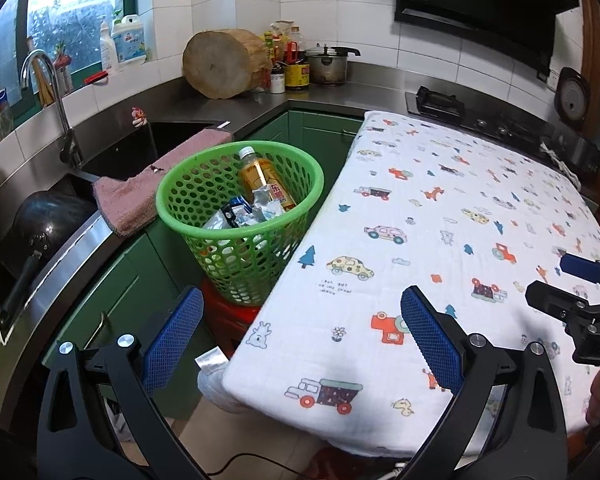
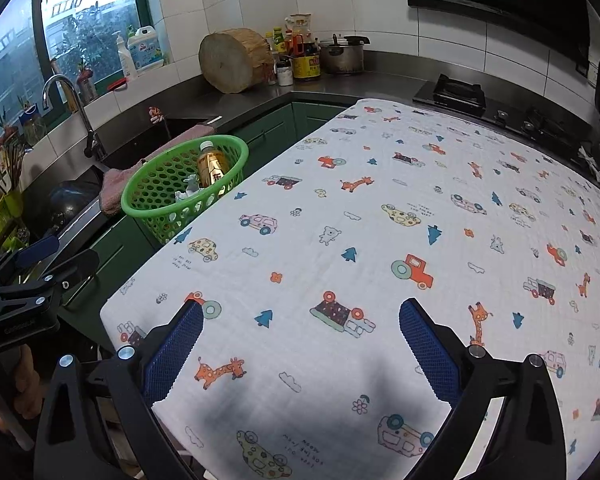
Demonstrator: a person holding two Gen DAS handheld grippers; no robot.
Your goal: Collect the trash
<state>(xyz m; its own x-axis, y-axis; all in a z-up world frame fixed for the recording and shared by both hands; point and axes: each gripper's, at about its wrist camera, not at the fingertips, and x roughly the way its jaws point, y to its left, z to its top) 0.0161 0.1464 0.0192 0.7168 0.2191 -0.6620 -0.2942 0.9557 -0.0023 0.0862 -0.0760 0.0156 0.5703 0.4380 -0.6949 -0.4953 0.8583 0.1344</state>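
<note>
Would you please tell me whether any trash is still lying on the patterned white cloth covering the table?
No, the patterned white cloth is bare, while the bottle and wrappers sit in the green plastic basket.

You can read "东" on the amber bottle (image 1: 265, 178) in the basket at eleven o'clock; the cloth's (image 1: 440, 216) small print stays illegible.

Wide open room across the patterned cloth (image 2: 380, 240), nothing standing on it. Just off the cloth's left edge, green basket (image 1: 240, 184) with open mouth, half filled by a leaning bottle (image 1: 264, 180) and wrappers (image 1: 256, 212). Beyond the basket, narrow gap blocked by a pink towel (image 1: 140, 192) draped over the sink edge.
</note>
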